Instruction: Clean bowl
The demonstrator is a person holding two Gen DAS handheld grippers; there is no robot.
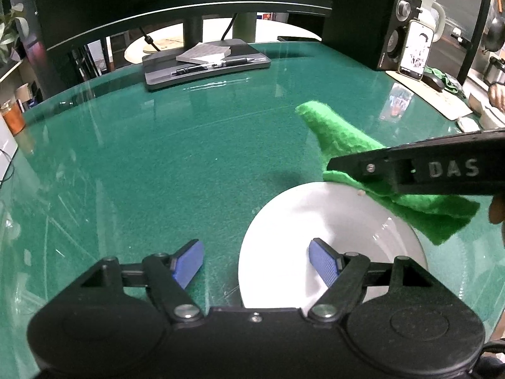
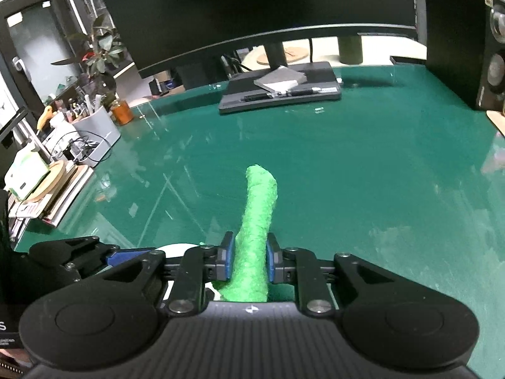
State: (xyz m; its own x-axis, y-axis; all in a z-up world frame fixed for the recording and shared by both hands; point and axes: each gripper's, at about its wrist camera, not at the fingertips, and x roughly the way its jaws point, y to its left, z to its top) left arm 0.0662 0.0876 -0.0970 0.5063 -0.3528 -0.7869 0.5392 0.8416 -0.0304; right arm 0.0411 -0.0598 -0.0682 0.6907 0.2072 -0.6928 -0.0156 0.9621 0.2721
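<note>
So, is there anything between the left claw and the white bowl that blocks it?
Nothing visible does. The open left claw already straddles the bowl rim. The green cloth, held by the right claw, hangs over the far side only.

open green desk [image 1: 157,164] ahead, monitor stand [image 1: 206,63] behind

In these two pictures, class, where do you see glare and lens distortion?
Left wrist view: pale glare streaks on the green table; the monitor edge bows into an arc. Right wrist view: reflections smear the table; the monitor's lower edge curves too.
</note>
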